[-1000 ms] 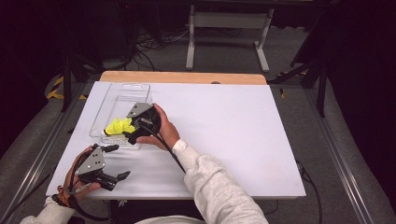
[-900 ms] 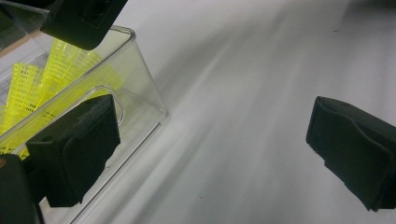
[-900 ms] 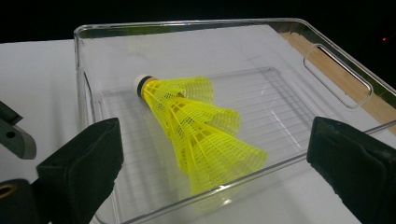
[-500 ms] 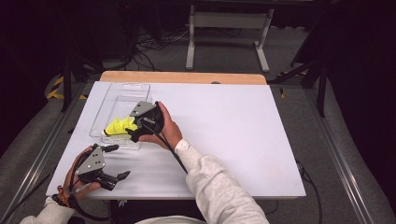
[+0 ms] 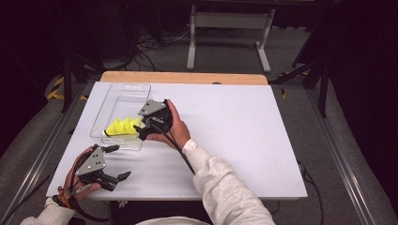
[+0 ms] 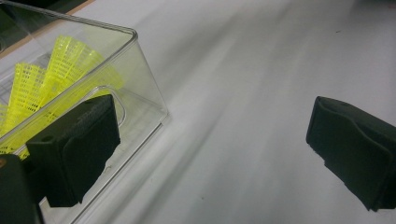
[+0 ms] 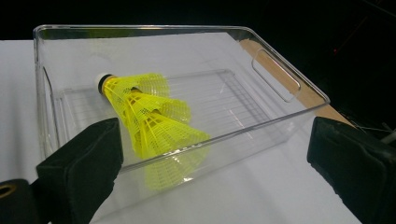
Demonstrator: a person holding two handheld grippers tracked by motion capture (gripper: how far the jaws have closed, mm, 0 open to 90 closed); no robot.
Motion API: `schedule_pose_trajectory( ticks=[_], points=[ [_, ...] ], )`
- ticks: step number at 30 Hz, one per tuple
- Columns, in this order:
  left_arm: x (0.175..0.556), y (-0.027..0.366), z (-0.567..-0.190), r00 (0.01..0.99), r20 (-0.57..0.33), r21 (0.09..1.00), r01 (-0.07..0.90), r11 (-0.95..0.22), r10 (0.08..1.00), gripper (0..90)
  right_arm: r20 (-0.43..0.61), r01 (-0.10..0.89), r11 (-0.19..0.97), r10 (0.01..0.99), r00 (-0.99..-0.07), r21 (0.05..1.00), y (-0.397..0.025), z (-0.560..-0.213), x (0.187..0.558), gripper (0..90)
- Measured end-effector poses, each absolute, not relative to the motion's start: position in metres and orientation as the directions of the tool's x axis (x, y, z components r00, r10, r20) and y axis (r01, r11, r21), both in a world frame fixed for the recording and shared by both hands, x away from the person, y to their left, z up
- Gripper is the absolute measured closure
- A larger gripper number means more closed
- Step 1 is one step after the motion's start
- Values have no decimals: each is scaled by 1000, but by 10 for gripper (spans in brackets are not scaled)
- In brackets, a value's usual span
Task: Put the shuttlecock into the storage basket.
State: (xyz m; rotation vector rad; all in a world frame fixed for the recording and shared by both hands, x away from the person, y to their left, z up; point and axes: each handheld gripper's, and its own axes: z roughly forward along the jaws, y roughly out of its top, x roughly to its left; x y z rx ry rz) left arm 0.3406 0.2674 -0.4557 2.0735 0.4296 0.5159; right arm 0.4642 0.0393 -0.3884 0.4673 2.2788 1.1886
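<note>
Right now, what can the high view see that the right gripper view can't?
The high view alone takes in both hands: the left gripper open near the table's front edge, and the right gripper at the clear bin. The right gripper view alone shows the stacked yellow shuttlecocks' white cork tip and the bin's handle slot. Both show the shuttlecocks in the bin.

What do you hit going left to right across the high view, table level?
Left tongs → yellow shuttlecocks in the clear bin → right tongs → bare white table.
</note>
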Motion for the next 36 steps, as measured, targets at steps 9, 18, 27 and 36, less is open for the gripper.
schedule_pose_trajectory(
  ticks=[9,18,27,36],
  points=[
    [341,268,-456,849,196,851,101,-516,490,34,-287,68,541,544,-789,838,25,-382,467,46],
    [342,269,-456,852,180,856,111,-506,492,34,-290,71,538,555,-780,840,12,-380,468,47],
    [342,269,-456,851,181,856,110,-506,493,35,-318,64,547,573,-755,835,-4,-376,468,48],
    [342,269,-457,850,182,856,110,-505,494,35,-338,63,550,595,-729,833,-22,-372,468,50]
  ],
)
